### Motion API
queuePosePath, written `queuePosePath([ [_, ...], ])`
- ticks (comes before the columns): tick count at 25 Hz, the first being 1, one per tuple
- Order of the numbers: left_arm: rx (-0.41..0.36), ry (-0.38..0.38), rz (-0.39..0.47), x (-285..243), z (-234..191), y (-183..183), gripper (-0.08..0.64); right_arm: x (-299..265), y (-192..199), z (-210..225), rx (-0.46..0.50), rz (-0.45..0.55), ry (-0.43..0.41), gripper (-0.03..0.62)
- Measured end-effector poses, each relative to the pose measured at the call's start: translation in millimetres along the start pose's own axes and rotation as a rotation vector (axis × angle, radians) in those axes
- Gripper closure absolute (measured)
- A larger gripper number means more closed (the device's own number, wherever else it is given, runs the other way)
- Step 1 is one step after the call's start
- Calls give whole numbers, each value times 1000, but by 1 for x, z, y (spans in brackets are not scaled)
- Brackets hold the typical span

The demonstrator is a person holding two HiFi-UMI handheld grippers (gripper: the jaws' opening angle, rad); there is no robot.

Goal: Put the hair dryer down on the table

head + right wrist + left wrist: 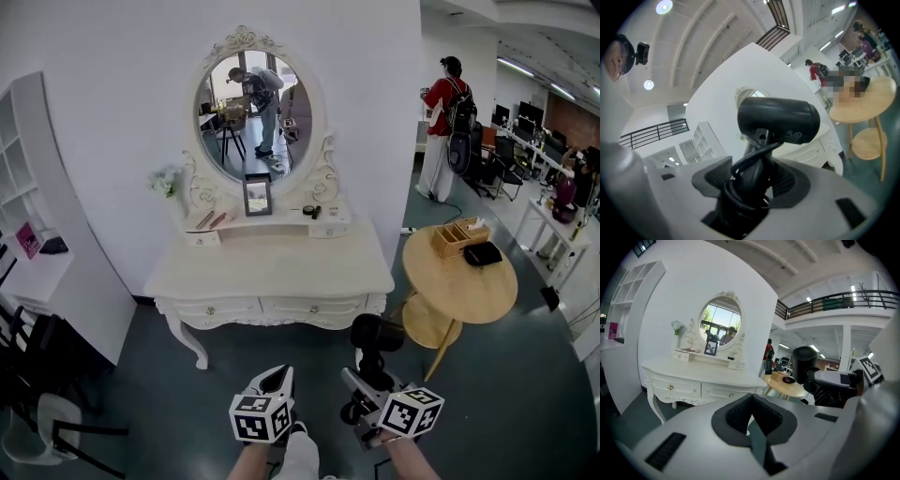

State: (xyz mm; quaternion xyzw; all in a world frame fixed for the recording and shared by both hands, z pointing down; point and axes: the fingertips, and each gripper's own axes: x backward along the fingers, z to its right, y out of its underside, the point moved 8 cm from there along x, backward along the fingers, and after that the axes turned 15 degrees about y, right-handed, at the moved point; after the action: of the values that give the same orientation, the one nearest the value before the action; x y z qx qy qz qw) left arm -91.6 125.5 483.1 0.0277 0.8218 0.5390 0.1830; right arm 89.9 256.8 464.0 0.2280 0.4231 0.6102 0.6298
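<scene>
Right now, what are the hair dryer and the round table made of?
The hair dryer looks like smooth black plastic with a soft shine. The round table looks like pale wood, tan and matte, though any grain is too small to see.

What I can't read
The handle end of the hair dryer [780,119] is buried under its wound cord [740,199] between my right tongs [750,174]; the small dark items [314,212] at the back of the tabletop [272,267] are too tiny to name.
</scene>
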Motion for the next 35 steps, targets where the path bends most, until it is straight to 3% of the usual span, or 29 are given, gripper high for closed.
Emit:
queuePosePath([
  [17, 38, 8, 13, -92, -164, -85, 560, -196, -60, -10, 44, -14, 15, 347],
  [27, 67, -41, 23, -99, -211, -98, 560, -262, -69, -15, 62, -58, -5, 347],
  [35, 94, -134, 71, -111, -237, -112, 560, -320, -81, -13, 96, -129, -87, 347],
])
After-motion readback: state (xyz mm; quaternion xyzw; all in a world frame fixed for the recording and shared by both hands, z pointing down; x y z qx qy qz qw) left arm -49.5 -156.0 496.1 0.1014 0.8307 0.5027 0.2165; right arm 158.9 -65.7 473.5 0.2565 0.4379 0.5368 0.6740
